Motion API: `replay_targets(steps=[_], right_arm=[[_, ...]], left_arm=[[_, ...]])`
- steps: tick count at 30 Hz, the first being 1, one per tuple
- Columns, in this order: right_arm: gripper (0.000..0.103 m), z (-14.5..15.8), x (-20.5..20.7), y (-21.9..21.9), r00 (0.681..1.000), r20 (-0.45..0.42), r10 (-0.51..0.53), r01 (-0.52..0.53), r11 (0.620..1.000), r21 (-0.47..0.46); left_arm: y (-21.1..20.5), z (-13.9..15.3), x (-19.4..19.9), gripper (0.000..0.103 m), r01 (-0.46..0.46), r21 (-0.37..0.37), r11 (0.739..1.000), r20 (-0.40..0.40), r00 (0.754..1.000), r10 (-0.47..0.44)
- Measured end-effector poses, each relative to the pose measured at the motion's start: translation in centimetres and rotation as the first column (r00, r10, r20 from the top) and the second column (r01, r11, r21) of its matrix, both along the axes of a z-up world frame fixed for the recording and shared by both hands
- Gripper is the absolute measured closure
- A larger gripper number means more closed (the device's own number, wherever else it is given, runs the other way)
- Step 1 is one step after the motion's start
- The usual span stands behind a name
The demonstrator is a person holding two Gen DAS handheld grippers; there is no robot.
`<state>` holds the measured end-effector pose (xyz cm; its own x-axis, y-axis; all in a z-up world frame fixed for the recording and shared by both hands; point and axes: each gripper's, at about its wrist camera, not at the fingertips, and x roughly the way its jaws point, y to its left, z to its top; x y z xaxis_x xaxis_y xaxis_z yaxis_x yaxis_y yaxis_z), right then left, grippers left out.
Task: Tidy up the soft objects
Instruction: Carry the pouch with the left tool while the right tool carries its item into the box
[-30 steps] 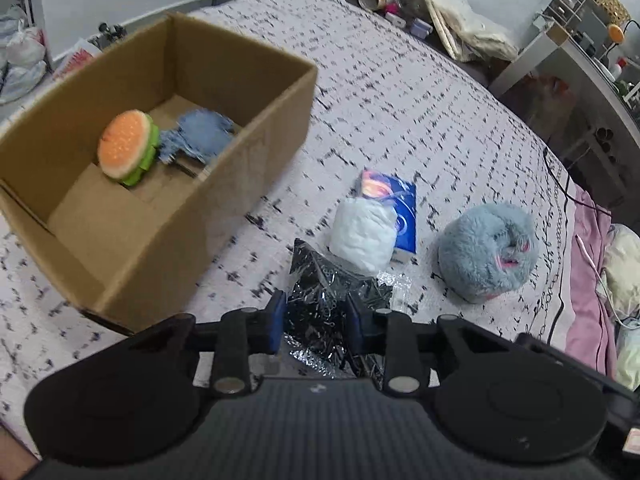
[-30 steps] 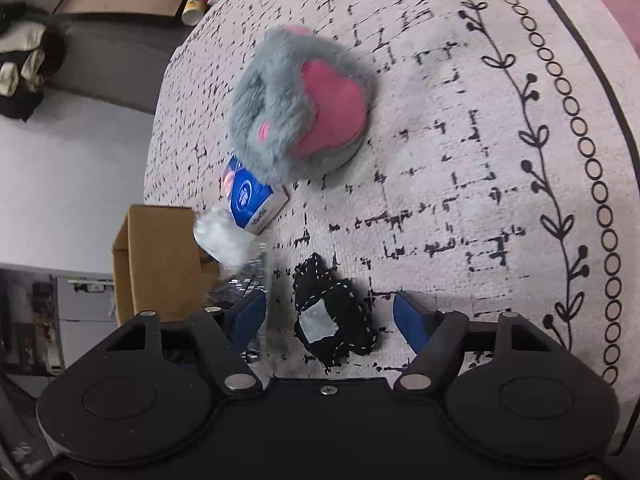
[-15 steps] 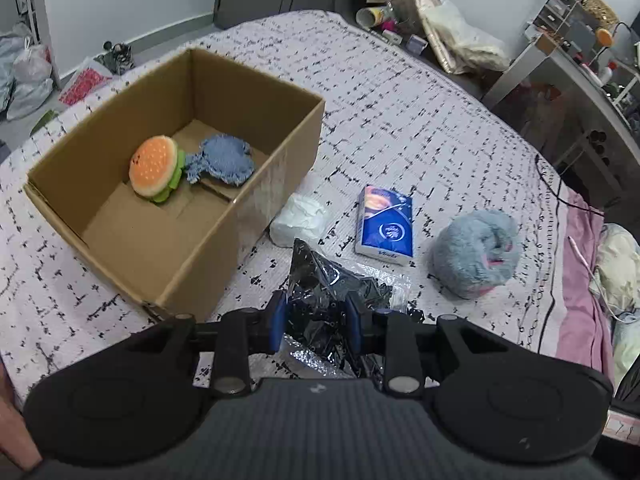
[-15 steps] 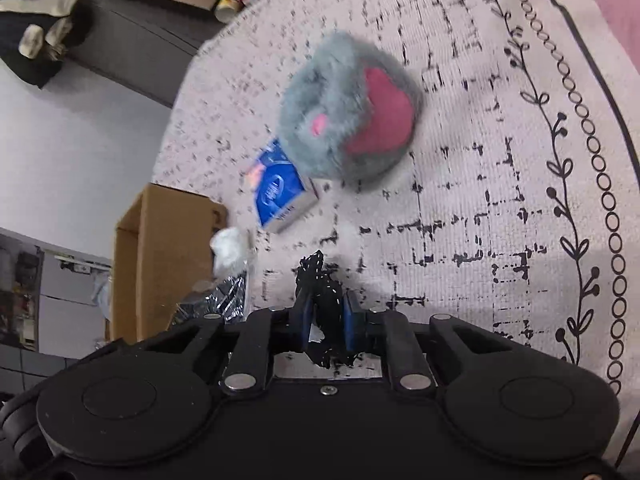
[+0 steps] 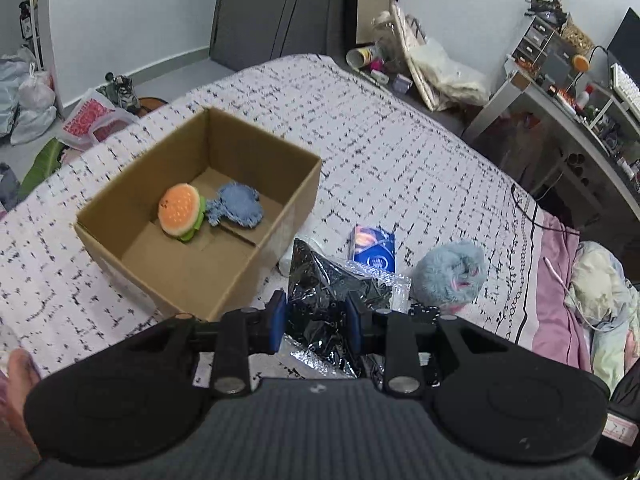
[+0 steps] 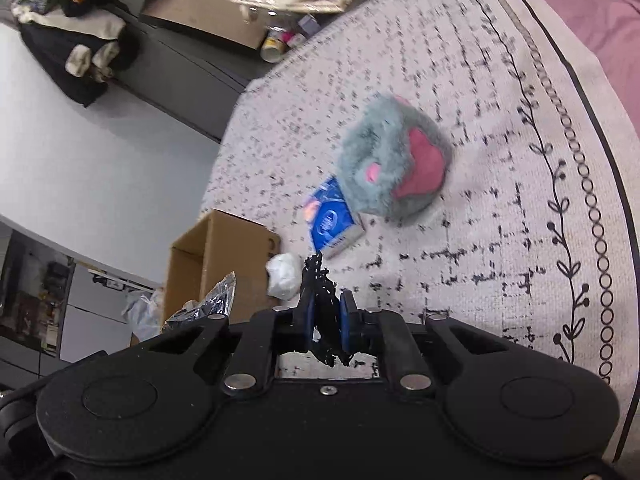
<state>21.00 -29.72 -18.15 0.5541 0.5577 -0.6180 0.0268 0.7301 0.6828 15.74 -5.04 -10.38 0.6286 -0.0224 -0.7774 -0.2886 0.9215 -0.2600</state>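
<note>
My left gripper [image 5: 317, 322] is shut on a crinkly black and silver plastic bag [image 5: 332, 304], held above the bed. My right gripper [image 6: 325, 320] is shut on a small black fabric piece with white stitching [image 6: 320, 304], lifted off the bedspread. A cardboard box [image 5: 168, 272] lies to the left, holding a burger plush [image 5: 180, 210] and a blue fuzzy toy [image 5: 238, 208]. A grey-blue plush with pink patches [image 5: 448, 274] [image 6: 394, 164] rests on the bed beside a blue tissue pack [image 5: 374, 248] [image 6: 332, 224]. A white soft lump [image 6: 284, 274] lies next to the box [image 6: 216, 264].
The patterned bedspread [image 5: 380, 152] spreads beyond the box. A pink sheet [image 5: 556, 312] and bundled bedding lie at the right edge. A desk [image 5: 568, 120] with clutter stands at the far right, bags on the floor at the far left. A person's hand [image 5: 16, 384] shows bottom left.
The right gripper's jaws closed on the black fabric piece and lifted it. Both grippers rose, so the box and toys look smaller and farther. The left gripper kept hold of the bag.
</note>
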Motion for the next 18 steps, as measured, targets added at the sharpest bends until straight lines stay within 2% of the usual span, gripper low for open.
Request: replay_targets(steps=[7,18], right_arm=[[0.09,1.7,-0.8,-0.2,0.997,0.076,-0.003,0.002,1.0,0.013],[0.09,2.8,-0.8,0.7,0.988,0.157,0.002,-0.01,0.999,0.052]], left_arm=[[0.8,1.0,-0.7,0.073,-0.016,0.014,1.0,0.024,1.0,0.015],[2.3,1.9,-1.3,0.073,-0.036,0.016,0.999,0.048,0.998,0.036]])
